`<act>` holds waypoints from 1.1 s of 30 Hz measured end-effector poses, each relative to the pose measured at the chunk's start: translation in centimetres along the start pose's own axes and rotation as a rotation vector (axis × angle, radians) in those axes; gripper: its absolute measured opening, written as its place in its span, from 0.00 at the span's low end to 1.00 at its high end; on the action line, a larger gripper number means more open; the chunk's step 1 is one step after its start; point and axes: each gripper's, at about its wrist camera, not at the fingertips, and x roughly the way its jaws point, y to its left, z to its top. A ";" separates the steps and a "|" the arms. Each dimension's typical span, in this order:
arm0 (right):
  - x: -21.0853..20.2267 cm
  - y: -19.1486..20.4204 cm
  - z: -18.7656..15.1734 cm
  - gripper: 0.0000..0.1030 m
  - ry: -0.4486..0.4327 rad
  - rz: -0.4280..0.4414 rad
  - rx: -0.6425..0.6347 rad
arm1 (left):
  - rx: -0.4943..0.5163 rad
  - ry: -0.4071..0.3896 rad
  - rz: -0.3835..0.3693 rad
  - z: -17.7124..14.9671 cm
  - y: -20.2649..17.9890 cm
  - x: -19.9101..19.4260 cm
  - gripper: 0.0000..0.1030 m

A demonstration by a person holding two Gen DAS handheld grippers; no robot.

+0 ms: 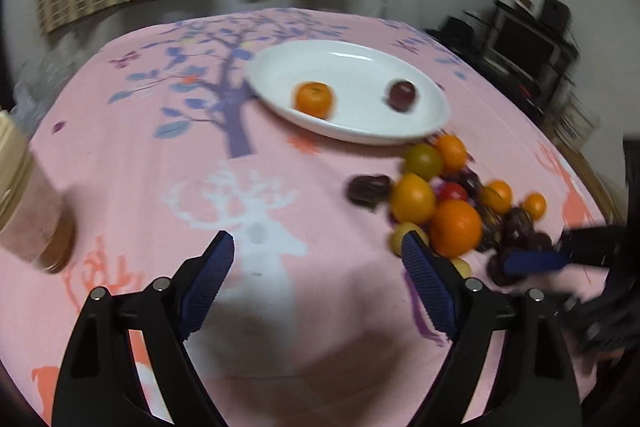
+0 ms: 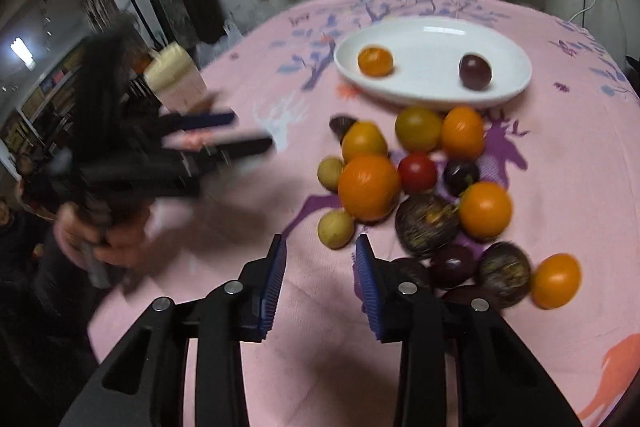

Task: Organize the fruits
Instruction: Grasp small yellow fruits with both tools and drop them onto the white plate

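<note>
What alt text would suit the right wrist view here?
The open right gripper hovers over a pink tablecloth, just short of a loose fruit pile of oranges, dark plums and small yellow fruits. Beyond, a white plate holds one orange and one plum; the blurred left gripper is at left.

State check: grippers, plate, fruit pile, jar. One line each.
left gripper: open, empty, above the cloth
right gripper: open, empty, near the pile's edge
white plate: holds two fruits, apart from each other
small orange: on the plate
dark plum: on the plate
fruit pile: loose on the tablecloth, beside the plate
jar: lid on
</note>
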 end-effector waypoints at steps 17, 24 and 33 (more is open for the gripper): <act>-1.2 -0.8 1.3 0.23 -0.132 0.025 0.051 | 0.140 0.069 -0.094 -1.3 -4.1 2.9 0.51; -2.9 -2.1 1.2 0.23 -0.181 0.040 0.086 | 0.198 0.085 -0.144 -0.8 -6.2 4.8 0.44; -3.9 -2.6 0.7 0.23 -0.204 0.030 0.100 | 0.225 0.113 -0.146 -0.8 -7.0 6.2 0.28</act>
